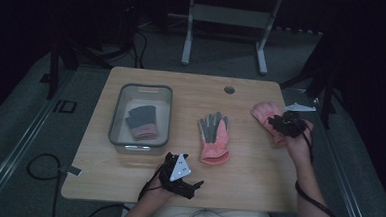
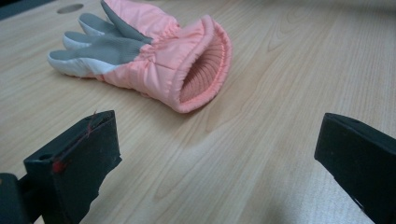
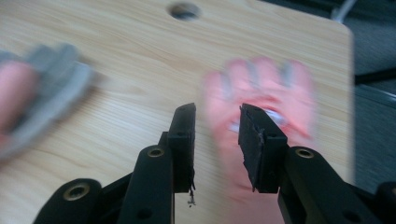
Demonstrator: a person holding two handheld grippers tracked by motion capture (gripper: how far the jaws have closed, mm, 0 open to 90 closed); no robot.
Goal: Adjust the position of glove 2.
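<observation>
Bench [image 1: 142, 186]: a light wooden top is carrying a grey bin, two loose pink gloves and both hands of the person seated at its near edge.

Bin [image 1: 115, 119]: it is sitting at the left of the bench and is holding one folded grey-and-pink glove [image 1: 141, 122].

Middle glove [image 1: 214, 137]: it is lying flat, grey palm up, between the bin and the right hand, with its cuff opening facing the near edge [image 2: 205, 70].

Far-right glove [image 1: 265, 114]: it is lying near the right edge, fingers pointing away; the right gripper view is showing it just beyond the jaws [image 3: 261, 93], though motion blur is making contact hard to judge, and it is probably not yet touched.

Right tool [image 3: 217, 123]: it is hovering over the far-right glove with its jaws partly parted and nothing pinched between them; it is released.

Left tool [image 1: 197, 184]: it is resting by the near edge with its jaws spread wide, released, looking toward the middle glove's cuff.

Step in hand, as judged: the right tool is lining up a pick of the far-right glove.

Doing it well: it is worth slowing down, descending over the bunched cuff or palm, closing on a fold of fabric, then lifting clear before travelling to the bin.
</observation>
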